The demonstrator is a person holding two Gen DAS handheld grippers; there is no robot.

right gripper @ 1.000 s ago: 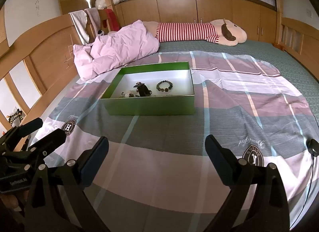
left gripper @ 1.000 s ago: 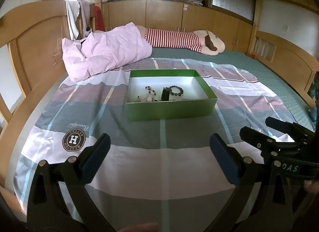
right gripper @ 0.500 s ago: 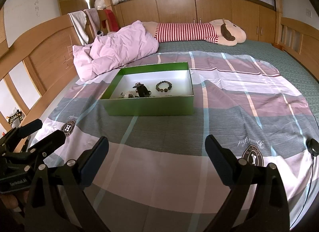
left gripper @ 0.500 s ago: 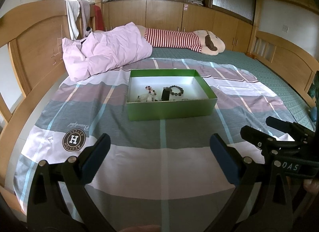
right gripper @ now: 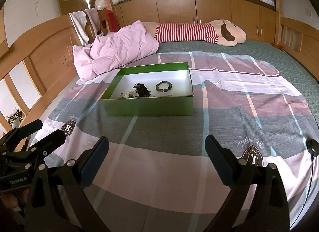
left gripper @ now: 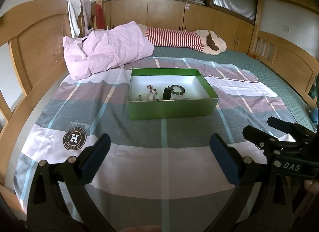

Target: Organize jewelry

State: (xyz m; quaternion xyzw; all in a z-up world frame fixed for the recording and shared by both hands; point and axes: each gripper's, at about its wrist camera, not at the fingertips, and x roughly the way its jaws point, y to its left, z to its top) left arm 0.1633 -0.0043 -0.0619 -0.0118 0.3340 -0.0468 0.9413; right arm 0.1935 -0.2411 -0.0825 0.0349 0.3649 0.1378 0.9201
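Two tongs hang low over the bed, side by side, both wide open and holding nothing. The green box sits straight ahead of them, well apart, with its long side facing them. In the left view it lies dead ahead of the left tongs. In the right view it lies ahead and a bit to the left of the right tongs. So I think the left one has the straighter way in.

Inside the box, the dark bead ring lies flat on the right, alone and easy to see. The black thing and the pale beads sit bunched together on the left. The near wall hides part of them, so I cannot tell how many pieces there are.
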